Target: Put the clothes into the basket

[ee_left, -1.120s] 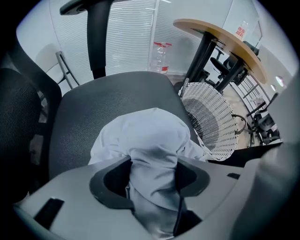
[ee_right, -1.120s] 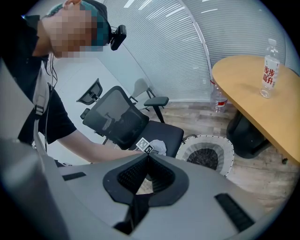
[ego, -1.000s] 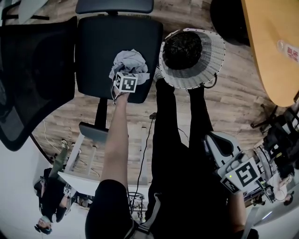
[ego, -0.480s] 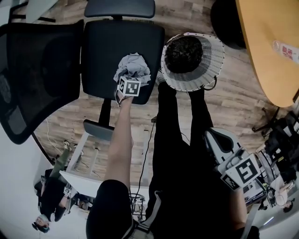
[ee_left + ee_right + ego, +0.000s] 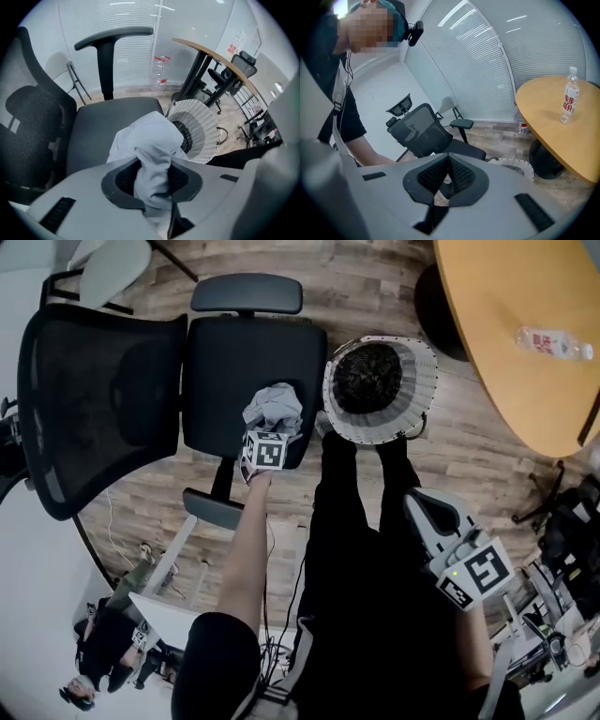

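Observation:
A crumpled light grey cloth (image 5: 273,407) hangs just above the black chair seat (image 5: 225,352), and my left gripper (image 5: 269,430) is shut on its upper fold. In the left gripper view the cloth (image 5: 150,136) bulges out from between the dark pads of the left gripper (image 5: 152,176). The white wire basket (image 5: 424,381) stands on the floor right of the chair with dark clothing in it; it shows behind the cloth as the basket (image 5: 202,133). My right gripper (image 5: 422,507) is low at the right, shut and empty; its pads meet at the right gripper (image 5: 448,161).
A black mesh office chair back (image 5: 103,390) rises left of the seat. A round wooden table (image 5: 525,343) with a water bottle (image 5: 553,341) is at the right. The person's black trouser legs (image 5: 361,521) reach the basket. Wooden floor lies around.
My left gripper has tightened on the grey cloth and lifted it up off the seat. The right gripper has also risen a little.

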Action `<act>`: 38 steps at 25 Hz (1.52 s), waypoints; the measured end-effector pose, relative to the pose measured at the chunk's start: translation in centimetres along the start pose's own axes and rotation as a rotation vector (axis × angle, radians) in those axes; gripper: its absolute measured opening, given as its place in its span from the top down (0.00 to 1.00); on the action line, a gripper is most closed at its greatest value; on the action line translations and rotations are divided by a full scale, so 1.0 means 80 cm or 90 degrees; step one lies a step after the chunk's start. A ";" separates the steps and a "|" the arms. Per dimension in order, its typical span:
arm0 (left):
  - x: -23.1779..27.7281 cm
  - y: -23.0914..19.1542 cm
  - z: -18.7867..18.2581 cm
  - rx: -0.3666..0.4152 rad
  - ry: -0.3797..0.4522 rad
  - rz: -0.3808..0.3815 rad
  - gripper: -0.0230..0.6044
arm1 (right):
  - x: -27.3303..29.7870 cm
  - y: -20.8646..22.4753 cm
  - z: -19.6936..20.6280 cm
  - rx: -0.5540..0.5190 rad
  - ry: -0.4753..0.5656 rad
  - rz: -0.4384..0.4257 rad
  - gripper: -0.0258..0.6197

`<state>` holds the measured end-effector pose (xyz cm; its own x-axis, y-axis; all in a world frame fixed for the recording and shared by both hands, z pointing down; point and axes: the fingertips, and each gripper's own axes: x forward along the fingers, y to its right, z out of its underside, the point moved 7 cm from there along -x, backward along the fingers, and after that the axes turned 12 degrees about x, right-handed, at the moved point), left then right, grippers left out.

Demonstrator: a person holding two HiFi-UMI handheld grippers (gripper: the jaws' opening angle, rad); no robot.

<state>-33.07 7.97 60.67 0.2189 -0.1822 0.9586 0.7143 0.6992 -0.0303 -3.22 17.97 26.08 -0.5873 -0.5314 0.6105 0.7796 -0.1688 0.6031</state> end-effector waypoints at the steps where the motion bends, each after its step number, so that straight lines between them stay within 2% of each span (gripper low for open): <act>1: -0.008 0.003 -0.004 -0.001 0.006 0.001 0.77 | -0.002 0.002 -0.004 -0.004 0.006 -0.002 0.93; 10: -0.086 0.046 -0.043 -0.023 0.065 -0.011 0.78 | -0.035 0.021 -0.036 -0.035 0.037 -0.044 0.93; 14: -0.116 0.084 -0.070 -0.044 0.088 -0.012 0.78 | -0.054 0.058 -0.041 -0.032 0.048 -0.057 0.93; 22: -0.152 0.165 -0.118 -0.039 0.130 -0.014 0.78 | -0.086 0.120 -0.049 -0.043 0.055 -0.076 0.93; 30: -0.126 0.234 -0.154 -0.019 0.134 0.009 0.78 | -0.102 0.176 -0.048 -0.033 0.034 -0.079 0.93; 38: -0.040 0.281 -0.160 0.039 0.098 0.050 0.78 | -0.093 0.202 -0.017 -0.023 -0.002 -0.103 0.93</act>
<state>-9.20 15.42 53.26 0.3742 -0.2257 0.8994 0.6506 0.7551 -0.0812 14.08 18.07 30.58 -0.7064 -0.4925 0.5083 0.6821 -0.2819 0.6748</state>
